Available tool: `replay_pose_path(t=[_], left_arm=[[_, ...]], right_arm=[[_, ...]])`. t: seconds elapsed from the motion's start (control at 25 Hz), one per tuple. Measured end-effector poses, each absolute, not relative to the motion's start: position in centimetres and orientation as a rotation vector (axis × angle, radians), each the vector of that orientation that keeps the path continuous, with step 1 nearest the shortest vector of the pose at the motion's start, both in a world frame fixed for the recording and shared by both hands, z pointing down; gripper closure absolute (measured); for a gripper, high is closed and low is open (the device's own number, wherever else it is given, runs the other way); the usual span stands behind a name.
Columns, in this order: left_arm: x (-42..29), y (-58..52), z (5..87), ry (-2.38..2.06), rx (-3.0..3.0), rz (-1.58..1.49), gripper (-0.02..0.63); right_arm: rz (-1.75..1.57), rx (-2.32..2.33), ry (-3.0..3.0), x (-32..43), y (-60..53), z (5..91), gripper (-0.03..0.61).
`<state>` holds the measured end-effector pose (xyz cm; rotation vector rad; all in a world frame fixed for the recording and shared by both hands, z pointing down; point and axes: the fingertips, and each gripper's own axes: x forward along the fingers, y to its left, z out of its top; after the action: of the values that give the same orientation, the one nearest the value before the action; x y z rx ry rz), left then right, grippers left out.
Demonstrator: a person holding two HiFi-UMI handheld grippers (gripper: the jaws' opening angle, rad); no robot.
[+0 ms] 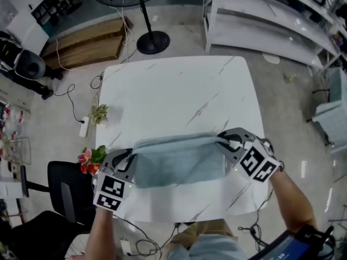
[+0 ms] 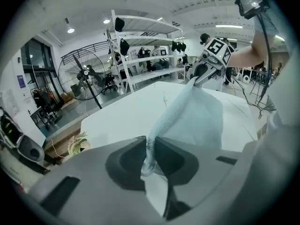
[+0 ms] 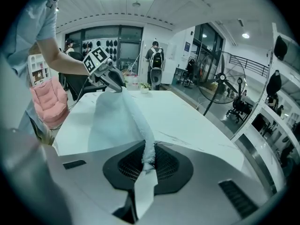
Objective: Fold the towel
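Note:
A pale blue-grey towel (image 1: pixel 179 161) hangs stretched between both grippers over the near half of the white marble table (image 1: pixel 173 91). My left gripper (image 1: pixel 130 157) is shut on the towel's left corner (image 2: pixel 149 159), the cloth pinched between its dark pads. My right gripper (image 1: pixel 223 141) is shut on the right corner (image 3: pixel 149 157). The top edge runs taut from one gripper to the other, and the body of the towel sags down onto the tabletop below. In each gripper view the other gripper shows at the far end of the towel (image 2: pixel 212 55) (image 3: pixel 104 69).
A black chair (image 1: pixel 65 191) and a small flowering plant (image 1: pixel 93 158) stand left of the table. Floor fan base (image 1: pixel 153 41) and white shelving (image 1: pixel 271 15) lie beyond the far edge. Cables trail on the floor near the left and front of the table.

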<state>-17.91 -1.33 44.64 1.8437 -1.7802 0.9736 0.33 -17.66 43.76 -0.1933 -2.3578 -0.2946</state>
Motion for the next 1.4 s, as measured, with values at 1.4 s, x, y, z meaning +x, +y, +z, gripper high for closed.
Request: replay_pose_path(t=[1.4], left_arm=[[-20.6,-5.6,49.0,-1.817,1.666,0.858,0.513]], right_arm=[[-0.162,-0.216,-2.282,-0.8,-20.5,50.5,0.487]])
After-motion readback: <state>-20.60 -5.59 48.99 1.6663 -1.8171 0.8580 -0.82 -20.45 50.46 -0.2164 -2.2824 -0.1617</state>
